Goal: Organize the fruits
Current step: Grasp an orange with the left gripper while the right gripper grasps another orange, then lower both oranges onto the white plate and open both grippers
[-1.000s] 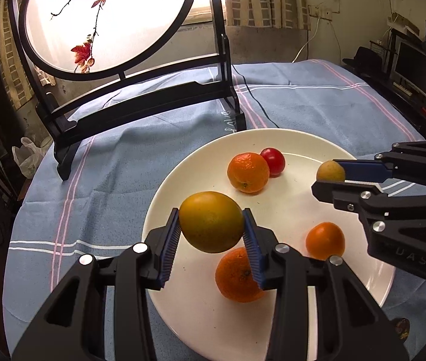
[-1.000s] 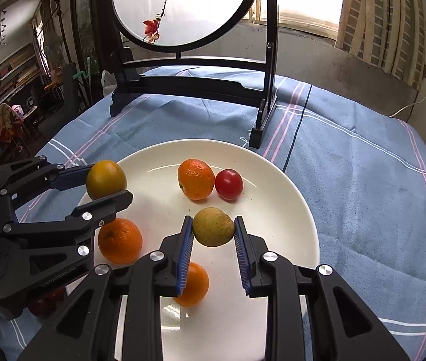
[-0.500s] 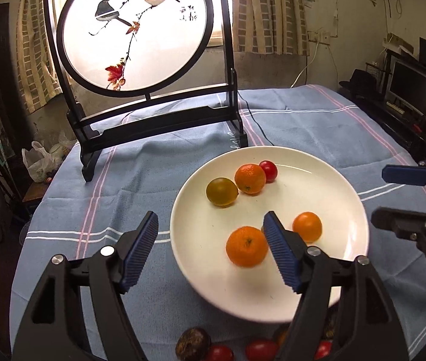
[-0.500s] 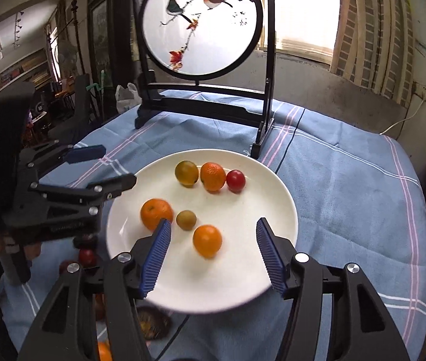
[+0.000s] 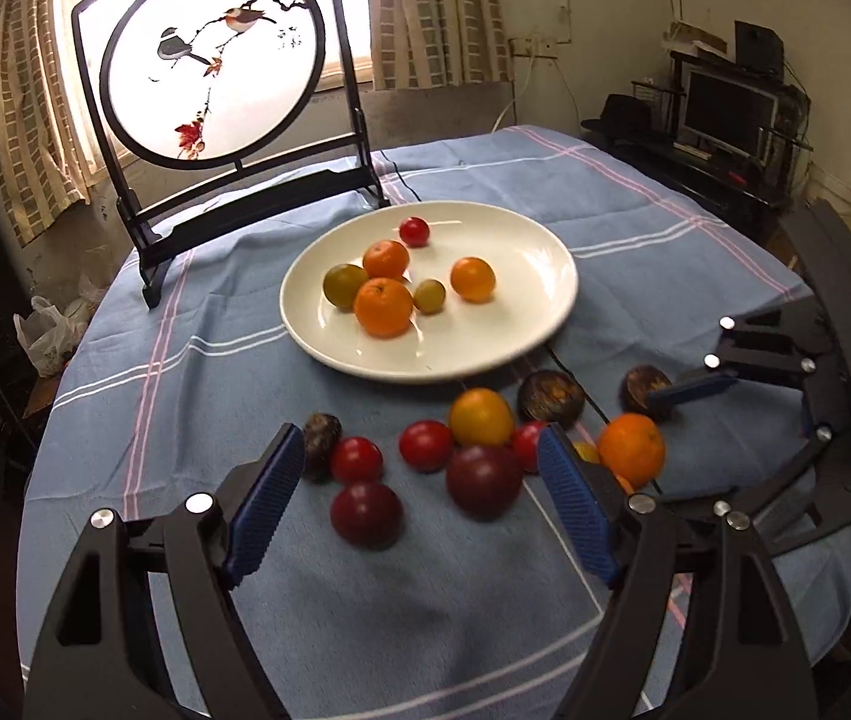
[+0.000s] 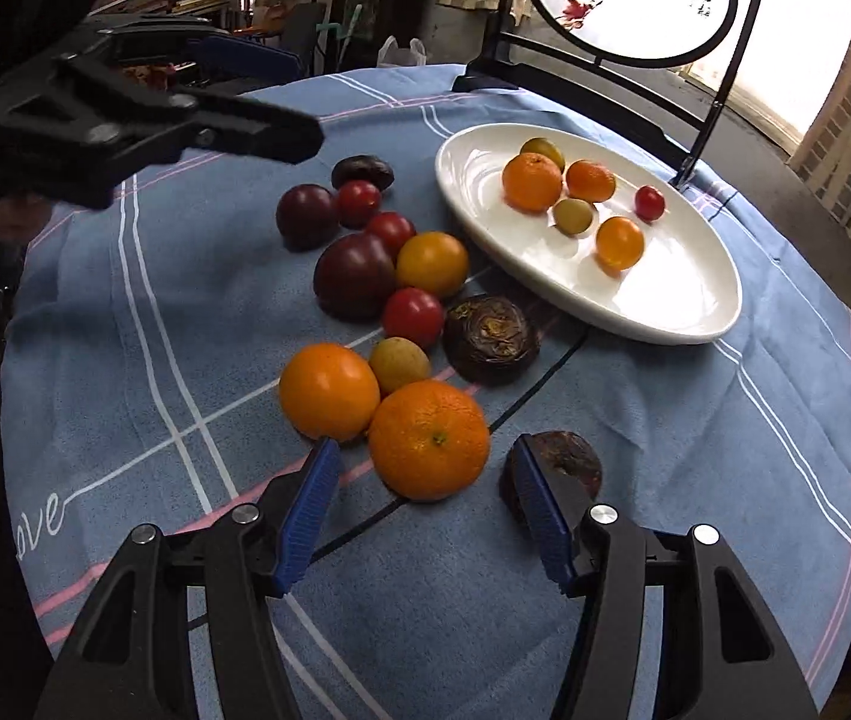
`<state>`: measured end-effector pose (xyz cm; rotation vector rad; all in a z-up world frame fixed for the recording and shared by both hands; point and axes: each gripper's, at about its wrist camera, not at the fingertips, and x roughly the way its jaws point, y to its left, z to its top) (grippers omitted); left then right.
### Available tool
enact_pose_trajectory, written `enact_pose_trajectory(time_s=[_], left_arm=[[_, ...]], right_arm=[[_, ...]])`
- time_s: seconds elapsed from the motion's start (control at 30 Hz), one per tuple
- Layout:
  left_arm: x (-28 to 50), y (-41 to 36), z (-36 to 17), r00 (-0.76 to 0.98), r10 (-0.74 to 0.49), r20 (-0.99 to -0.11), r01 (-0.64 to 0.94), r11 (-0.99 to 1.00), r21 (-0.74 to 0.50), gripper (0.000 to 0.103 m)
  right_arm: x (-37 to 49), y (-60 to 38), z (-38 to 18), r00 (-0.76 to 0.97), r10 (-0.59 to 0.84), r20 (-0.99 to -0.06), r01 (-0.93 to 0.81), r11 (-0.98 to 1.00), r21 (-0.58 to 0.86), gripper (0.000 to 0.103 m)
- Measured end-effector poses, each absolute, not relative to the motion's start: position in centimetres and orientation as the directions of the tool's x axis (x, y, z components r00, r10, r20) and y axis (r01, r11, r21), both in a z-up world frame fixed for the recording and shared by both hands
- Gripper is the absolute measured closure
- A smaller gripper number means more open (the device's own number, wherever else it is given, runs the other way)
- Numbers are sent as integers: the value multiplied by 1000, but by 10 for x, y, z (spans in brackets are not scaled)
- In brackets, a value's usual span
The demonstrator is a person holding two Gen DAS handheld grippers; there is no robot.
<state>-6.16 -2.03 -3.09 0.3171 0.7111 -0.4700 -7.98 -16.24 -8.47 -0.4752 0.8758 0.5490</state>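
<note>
Both grippers have pulled back from the plate (image 5: 545, 324) since a second ago, and the two fruits they were pinching are now lying on it. The left gripper (image 5: 419, 504) is hanging over the loose fruit on the blue tablecloth (image 5: 185, 372); its jaws have just been opening, they are spread wide and nothing is pressed between them, though dark red plums (image 5: 484, 480) and small tomatoes (image 5: 425, 445) are showing in the gap. The right gripper (image 6: 425, 516) is also spread, its jaws have just been closing a little, and a big orange (image 6: 429, 439) is sitting on the cloth just ahead of its fingertips, not touched. A dark brown wrinkled fruit (image 6: 569, 465) is lying just beside the right finger.

Farther away, the white plate is holding six fruits: three oranges, two yellow-green ones and one small red one. Behind the plate, a round painted screen (image 5: 212, 69) with birds is standing in a black frame, in front of a bright window.
</note>
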Motion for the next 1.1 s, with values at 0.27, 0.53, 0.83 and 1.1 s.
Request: enact_pose_trajectory(time_s=[0.27, 0.53, 0.83, 1.1], left_arm=[[-94, -54, -65, 555, -360, -750, 647, 753, 117, 25], [-86, -89, -89, 502, -352, -790, 687, 717, 117, 49], [-87, -84, -84, 500, -357, -789, 683, 722, 107, 65], [-62, -59, -25, 662, -339, -668, 542, 832, 115, 65]], right_arm=[[-86, -175, -80, 527, 253, -811, -612, 776, -155, 60], [-99, -205, -69, 558, 232, -797, -545, 826, -141, 60], [-101, -212, -66, 568, 251, -784, -524, 845, -109, 60], [-84, -209, -23, 661, 270, -700, -478, 871, -115, 60]])
